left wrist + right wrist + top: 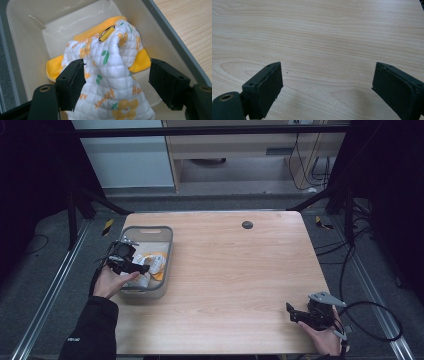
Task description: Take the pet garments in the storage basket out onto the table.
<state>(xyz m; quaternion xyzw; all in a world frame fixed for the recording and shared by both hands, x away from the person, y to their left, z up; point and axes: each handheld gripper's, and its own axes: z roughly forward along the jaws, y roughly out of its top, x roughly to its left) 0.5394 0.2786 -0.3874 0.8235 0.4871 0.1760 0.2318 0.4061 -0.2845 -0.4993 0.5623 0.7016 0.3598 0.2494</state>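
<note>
My left gripper (pixel 116 80) is down in the grey bin (pixel 167 251) at the table's (pixel 240 270) left side, jaws spread wide either side of the quilted flower cloth (pixel 110 75), one pad brushing it, nothing clamped. The cloth lies bunched in the bin, a metal clip (pixel 106 33) on its far fold. My right gripper (pixel 327 90) sits released over bare wood, near right corner

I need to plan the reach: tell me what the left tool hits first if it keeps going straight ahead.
Most likely the quilted flowered cloth lying in the grey bin: it bulges between the open jaws of the left tool, though how close it lies is unclear.
</note>
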